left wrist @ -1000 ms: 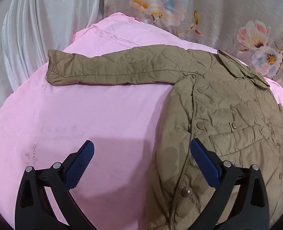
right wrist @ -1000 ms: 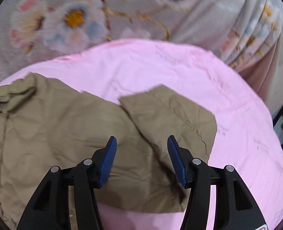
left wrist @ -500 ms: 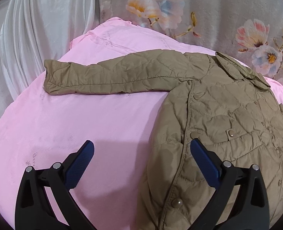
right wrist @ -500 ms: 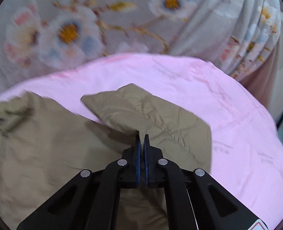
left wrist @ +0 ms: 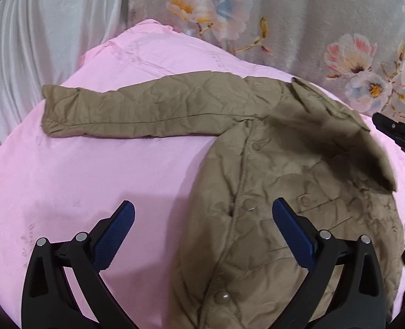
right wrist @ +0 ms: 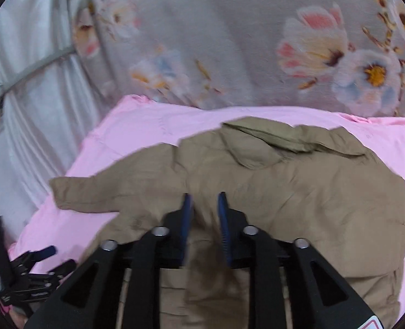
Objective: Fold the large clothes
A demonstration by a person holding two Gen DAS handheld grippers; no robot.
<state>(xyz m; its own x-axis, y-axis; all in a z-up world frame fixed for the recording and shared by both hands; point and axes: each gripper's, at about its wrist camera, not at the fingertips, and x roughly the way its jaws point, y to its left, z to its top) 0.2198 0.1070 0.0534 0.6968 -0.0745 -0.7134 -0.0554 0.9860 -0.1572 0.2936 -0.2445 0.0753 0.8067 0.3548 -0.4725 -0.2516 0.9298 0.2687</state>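
Observation:
A tan quilted jacket lies front-up on a pink sheet. Its one sleeve stretches out flat to the left. The other sleeve is folded across the chest. My left gripper is open and empty, low over the jacket's left edge. My right gripper hovers over the jacket with its jaws a little apart and the folded sleeve fabric between and under them; the view is blurred. The left gripper also shows in the right wrist view.
A grey flowered curtain hangs behind the bed and a white curtain at the left. The pink sheet's far edge runs along the curtains. The right gripper's black body enters the left wrist view at the right edge.
My right gripper shut on the right sleeve, carried it left across the jacket's chest, and its jaws have now come apart. The left gripper stayed open and shifted slightly.

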